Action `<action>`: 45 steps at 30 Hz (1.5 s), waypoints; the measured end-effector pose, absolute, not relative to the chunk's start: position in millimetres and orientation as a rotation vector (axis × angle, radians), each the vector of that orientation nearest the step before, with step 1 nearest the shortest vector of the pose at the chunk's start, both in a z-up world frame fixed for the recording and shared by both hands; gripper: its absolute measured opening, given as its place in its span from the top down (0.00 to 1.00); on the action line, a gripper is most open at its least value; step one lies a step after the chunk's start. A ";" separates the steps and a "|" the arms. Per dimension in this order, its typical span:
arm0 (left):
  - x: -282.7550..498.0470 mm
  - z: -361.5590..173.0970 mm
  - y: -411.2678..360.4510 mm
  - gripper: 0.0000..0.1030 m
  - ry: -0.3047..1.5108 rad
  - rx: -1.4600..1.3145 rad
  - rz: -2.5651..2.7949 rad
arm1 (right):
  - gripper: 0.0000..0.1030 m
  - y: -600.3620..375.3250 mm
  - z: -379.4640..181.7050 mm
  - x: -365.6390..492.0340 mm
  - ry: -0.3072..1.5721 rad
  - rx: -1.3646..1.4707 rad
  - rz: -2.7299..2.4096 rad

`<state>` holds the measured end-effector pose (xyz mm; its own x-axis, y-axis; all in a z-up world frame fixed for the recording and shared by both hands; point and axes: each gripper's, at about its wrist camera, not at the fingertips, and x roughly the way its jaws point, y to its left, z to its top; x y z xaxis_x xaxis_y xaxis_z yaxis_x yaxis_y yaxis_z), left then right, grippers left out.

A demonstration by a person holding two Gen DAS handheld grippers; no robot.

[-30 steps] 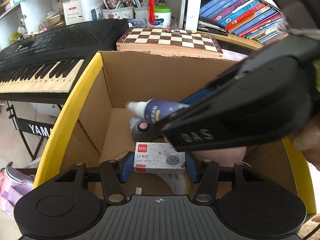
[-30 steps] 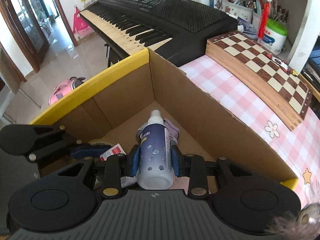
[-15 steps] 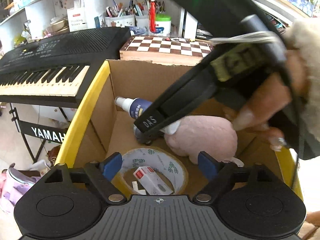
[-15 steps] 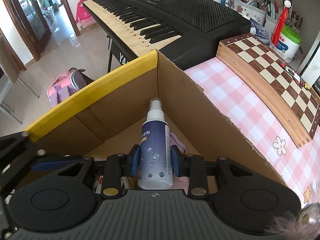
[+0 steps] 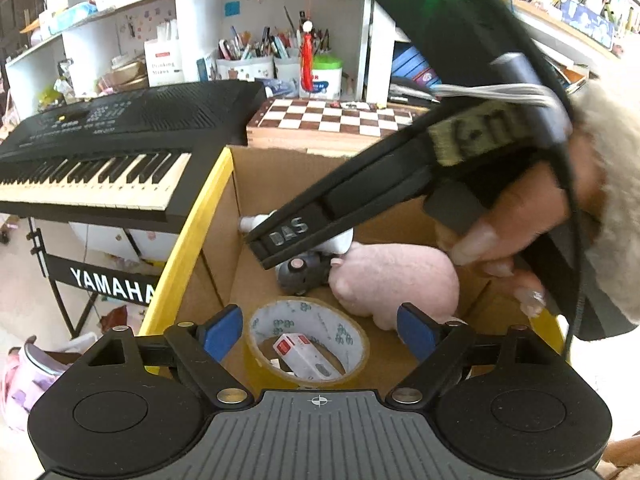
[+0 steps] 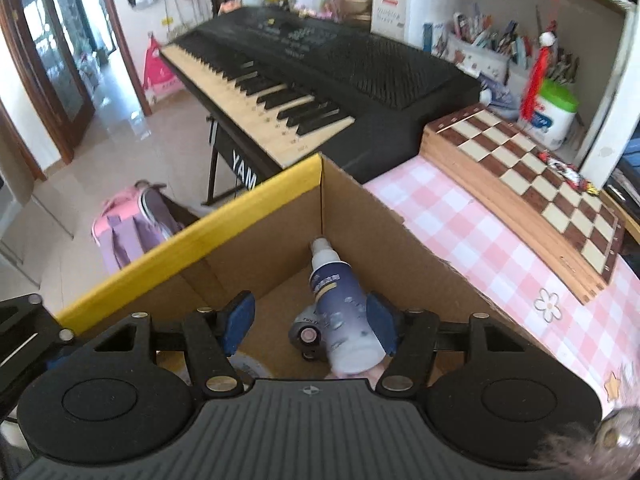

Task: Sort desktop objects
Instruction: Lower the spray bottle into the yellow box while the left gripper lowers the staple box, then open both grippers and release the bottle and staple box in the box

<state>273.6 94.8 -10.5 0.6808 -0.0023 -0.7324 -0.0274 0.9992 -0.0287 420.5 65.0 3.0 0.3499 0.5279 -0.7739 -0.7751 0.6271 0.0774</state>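
Both sets of tongs were held over the cardboard box (image 6: 372, 248), which stood at the desk edge nearest the keyboard (image 6: 320, 64). The left tongs (image 5: 320, 330) were spread wide with nothing between the pads; below them, inside the box, a small stapler-pin box (image 5: 304, 356) lay within the ring of a tape roll (image 5: 308, 340). The right tongs (image 6: 310, 322) were opening, and the spray bottle (image 6: 340, 308) was seen between them, tilted, its side close against the right-hand pad while the left-hand pad stood clear of it. Whether the bottle was touched by that pad, or rested on the things beneath it, could not be judged. It appeared to be dropping or leaning over a small grey toy car (image 6: 306, 334) towards the far corner of the box, beside a pink plush toy (image 5: 396, 280). A bad landing was judged possible: the bottle could be tipped nozzle-first against the cardboard wall, or could roll off the car and wedge upright in the corner. The bottle could also be dragged back up if the right tongs were lifted before it was fully freed. From the left wrist view most of the bottle was hidden behind the right tool's arm, and only its white tip could be seen. The floor of the box under the plush was concealed, and the print on the bottle was too blurred to be read
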 end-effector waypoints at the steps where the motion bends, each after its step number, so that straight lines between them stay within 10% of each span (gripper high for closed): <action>1: 271.3 -8.7 94.1 0.15 0.814 -0.038 0.011 | 0.42 59.7 6.9 417.1 0.849 -0.317 0.852; 22: 179.9 49.5 87.7 0.07 0.581 -0.035 -0.024 | 0.43 -77.1 90.5 291.7 0.535 -0.067 0.469; 45: 71.9 46.4 68.2 0.05 0.538 -0.032 -0.013 | 0.41 -162.6 52.7 102.8 0.467 0.043 0.161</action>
<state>71.9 68.2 46.4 0.8589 -0.0210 -0.5118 0.0044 0.9994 -0.0337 102.8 -162.6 52.7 0.8806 0.1645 -0.4445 -0.1446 0.9864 0.0785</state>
